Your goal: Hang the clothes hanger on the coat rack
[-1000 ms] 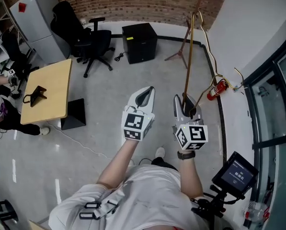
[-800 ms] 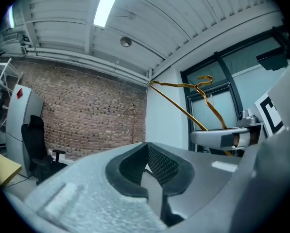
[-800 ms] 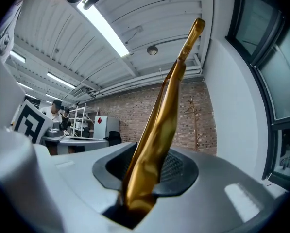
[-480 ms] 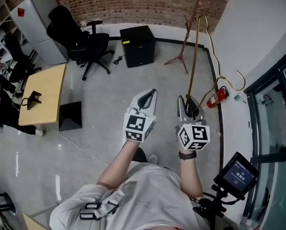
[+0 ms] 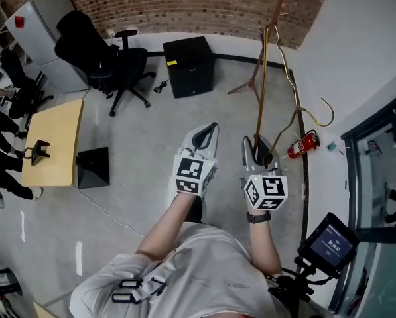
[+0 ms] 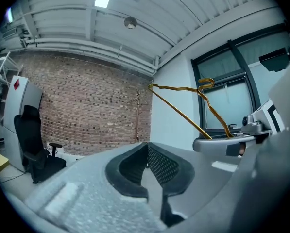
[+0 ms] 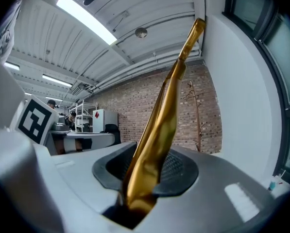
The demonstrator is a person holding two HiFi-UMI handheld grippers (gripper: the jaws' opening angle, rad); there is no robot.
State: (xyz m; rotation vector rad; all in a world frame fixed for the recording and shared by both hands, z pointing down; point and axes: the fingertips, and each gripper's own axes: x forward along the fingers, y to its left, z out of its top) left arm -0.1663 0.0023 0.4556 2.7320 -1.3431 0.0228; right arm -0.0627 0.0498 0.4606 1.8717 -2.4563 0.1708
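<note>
A gold wire clothes hanger (image 5: 267, 78) stands up from my right gripper (image 5: 260, 146), which is shut on its lower end. Its hook (image 5: 325, 114) points toward the white wall. In the right gripper view the hanger (image 7: 165, 111) rises from between the pads. My left gripper (image 5: 205, 134) floats beside the right one, shut, with nothing in it. In the left gripper view the left gripper (image 6: 147, 152) shows its pads together, and the hanger (image 6: 181, 111) crosses at right. The wooden coat rack (image 5: 276, 8) stands ahead by the brick wall, also in the right gripper view (image 7: 197, 115).
A black cabinet (image 5: 190, 57) and a black office chair (image 5: 105, 58) stand by the brick wall. A wooden desk (image 5: 52, 144) is at left with people near it. A red fire extinguisher (image 5: 302, 144) sits at the white wall's foot. A small screen (image 5: 330, 247) is at lower right.
Both grippers and the head have moved forward across the floor toward the brick wall and coat rack. The hanger stays in the right gripper, its hook now further right.
</note>
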